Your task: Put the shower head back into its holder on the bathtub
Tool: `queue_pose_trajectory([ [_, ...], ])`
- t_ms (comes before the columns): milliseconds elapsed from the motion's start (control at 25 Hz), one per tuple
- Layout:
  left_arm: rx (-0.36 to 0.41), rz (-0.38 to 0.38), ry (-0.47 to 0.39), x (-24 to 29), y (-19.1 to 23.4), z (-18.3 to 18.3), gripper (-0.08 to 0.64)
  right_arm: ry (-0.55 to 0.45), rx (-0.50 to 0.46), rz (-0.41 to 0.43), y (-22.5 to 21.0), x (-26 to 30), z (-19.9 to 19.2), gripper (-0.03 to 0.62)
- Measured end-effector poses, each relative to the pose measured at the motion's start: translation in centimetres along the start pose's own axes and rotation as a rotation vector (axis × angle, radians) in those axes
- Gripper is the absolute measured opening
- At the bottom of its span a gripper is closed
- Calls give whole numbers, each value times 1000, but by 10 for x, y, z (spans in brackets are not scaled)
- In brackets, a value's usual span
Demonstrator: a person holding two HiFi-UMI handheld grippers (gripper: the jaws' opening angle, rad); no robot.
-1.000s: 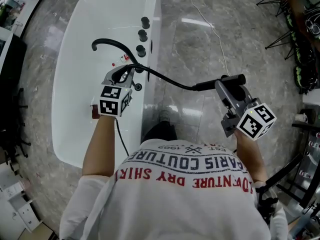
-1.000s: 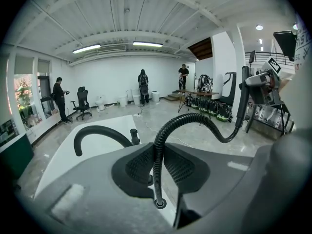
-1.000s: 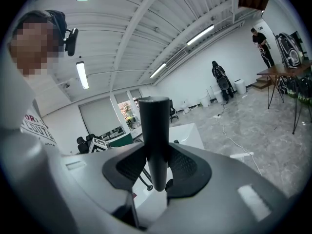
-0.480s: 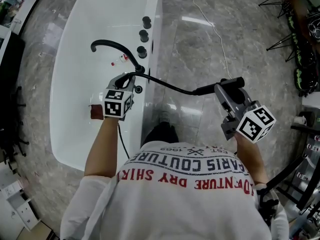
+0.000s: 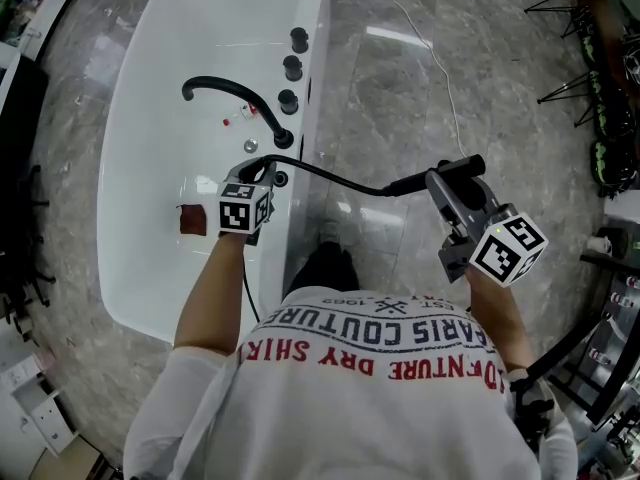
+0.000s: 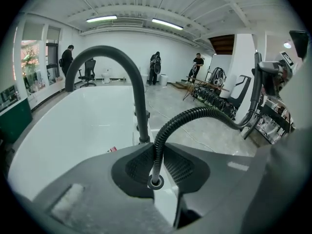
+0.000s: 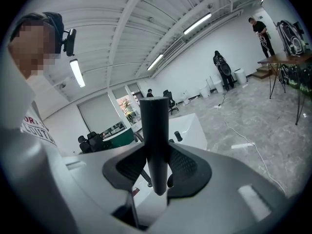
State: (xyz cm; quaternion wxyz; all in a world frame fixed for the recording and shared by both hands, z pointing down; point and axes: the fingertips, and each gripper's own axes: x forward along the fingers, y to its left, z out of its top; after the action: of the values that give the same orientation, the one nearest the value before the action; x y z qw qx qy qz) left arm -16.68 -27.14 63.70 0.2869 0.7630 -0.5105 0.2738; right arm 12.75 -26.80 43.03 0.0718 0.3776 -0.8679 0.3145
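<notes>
- One tub (image 5: 150, 168), one spout (image 5: 225, 90).
- Three knobs (image 5: 292, 68), toward 12 o'clock.
- One hose (image 5: 330, 173), one shower head (image 7: 154, 126).
- Two grippers: left gripper (image 6: 155, 165), right gripper (image 7: 157, 165).
- One red object (image 5: 190, 220), toward 9 o'clock.
- Three bystanders (image 6: 156, 65).

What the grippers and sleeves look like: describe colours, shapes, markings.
Left gripper and right gripper are grey two-jaw tools with black textured pads, each carrying a white cube with black square markers. The person wears a white short-sleeved T-shirt with red and dark lettering.
</notes>
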Motion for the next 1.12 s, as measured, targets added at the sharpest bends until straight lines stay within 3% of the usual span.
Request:
queue_pose_trajectory([
  [320,-75,-17,62,24,0,-44,67,22,5,3,-3,9,-7,135],
  [960,-61,-17,186,59,-2,-100,68,40,46,2,-16,20,-13,135],
  [1120,-16,-15,215,63,-4,-107,70,26,54,5,-17,22,-10,135],
])
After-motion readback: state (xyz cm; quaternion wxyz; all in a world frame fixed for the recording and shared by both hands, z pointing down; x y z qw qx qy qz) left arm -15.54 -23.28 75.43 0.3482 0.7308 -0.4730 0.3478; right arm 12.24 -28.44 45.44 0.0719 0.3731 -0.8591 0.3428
